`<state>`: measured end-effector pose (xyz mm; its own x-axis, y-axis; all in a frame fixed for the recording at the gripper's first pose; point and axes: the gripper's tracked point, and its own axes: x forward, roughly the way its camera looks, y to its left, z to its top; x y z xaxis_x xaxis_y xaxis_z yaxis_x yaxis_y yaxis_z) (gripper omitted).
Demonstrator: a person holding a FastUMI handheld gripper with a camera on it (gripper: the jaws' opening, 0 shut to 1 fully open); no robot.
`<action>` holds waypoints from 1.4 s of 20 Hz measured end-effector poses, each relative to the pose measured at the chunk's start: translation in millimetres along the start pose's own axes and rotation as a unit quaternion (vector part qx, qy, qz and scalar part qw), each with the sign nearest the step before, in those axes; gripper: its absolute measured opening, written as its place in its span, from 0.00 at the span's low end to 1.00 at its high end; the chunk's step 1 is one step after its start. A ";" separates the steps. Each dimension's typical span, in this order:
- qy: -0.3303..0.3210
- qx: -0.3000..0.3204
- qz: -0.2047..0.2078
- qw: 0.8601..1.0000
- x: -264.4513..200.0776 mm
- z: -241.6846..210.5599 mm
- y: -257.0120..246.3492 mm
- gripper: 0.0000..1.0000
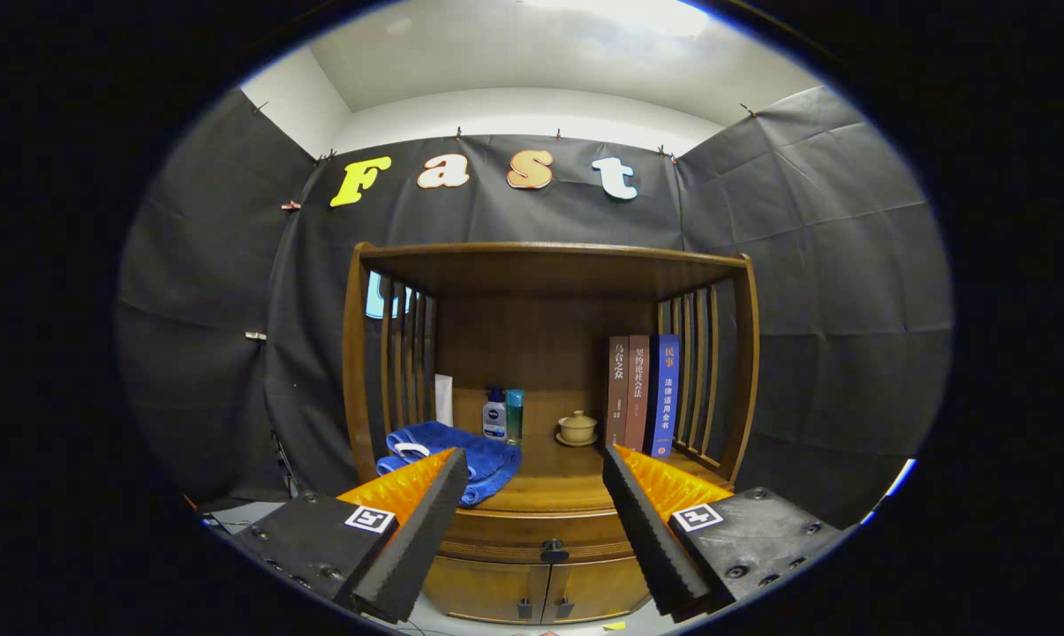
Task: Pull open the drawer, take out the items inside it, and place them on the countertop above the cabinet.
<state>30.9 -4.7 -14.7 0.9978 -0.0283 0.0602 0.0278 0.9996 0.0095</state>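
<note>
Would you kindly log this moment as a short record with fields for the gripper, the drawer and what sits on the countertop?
gripper: gripper open, fingers wide apart, holding nothing
drawer: drawer shut, dark knob between the fingers, untouched
countertop: blue towel beside one finger; two bottles, lidded cup, three books beyond
stage: approach, nothing taken out yet

Drawer (545, 534): wooden, warm brown, curved front w/ dark round knob (554, 551) at centre; shut, flush w/ cabinet (540, 592), lower centre of frame betw. the two fingers. Contents hidden. Cabinet below has two doors w/ small dark pulls, both shut. Counter (558, 481) above drawer: brown wood, under a slatted shelf frame, centre of frame. Tongs (534, 473) spread wide, holding nothing, short of the drawer.
</note>
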 end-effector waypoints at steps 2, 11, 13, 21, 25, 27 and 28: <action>0.016 0.003 -0.008 1.000 31.6 -32.5 3.8 0.98; 0.111 0.044 -0.014 0.993 91.0 -194.4 -21.3 0.99; 0.132 0.039 -0.012 0.990 98.2 -216.3 -23.5 0.96; 0.173 0.031 -0.018 0.984 114.2 -260.7 -18.7 0.58; 0.165 0.027 -0.003 0.986 109.4 -255.2 -18.8 0.36; 0.168 0.029 -0.003 0.985 103.0 -259.3 -19.6 0.27; 0.167 0.027 -0.004 0.986 93.9 -253.2 -19.6 0.27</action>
<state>139.3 -25.0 -262.0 0.9621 -0.0234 -0.2718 0.0420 0.9971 0.0630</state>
